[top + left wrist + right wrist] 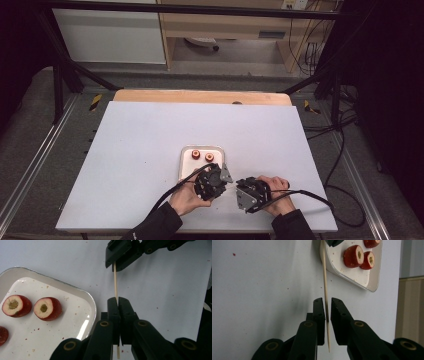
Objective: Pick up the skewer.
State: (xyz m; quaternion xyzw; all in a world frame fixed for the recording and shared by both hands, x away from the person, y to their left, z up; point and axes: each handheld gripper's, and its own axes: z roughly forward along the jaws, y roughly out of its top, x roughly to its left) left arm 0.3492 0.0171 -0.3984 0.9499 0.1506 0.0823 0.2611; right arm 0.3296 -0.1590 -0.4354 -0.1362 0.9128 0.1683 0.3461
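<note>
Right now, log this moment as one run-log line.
left gripper: shut on skewer | right gripper: fingers nearly shut around skewer, slim gap | tray: cored red fruit pieces | table: white

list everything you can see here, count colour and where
fruit pieces: three, red skin with pale cut faces, in the tray
tray: one, white, on the table near the person's side
skewer: one, pale wood, spanning between both tools
table: one, white top
left tool: one, black, shut on the skewer beside the tray
right tool: one, black, jaws around the skewer's other end, a slim gap showing
hands: two, at the near edge
</note>
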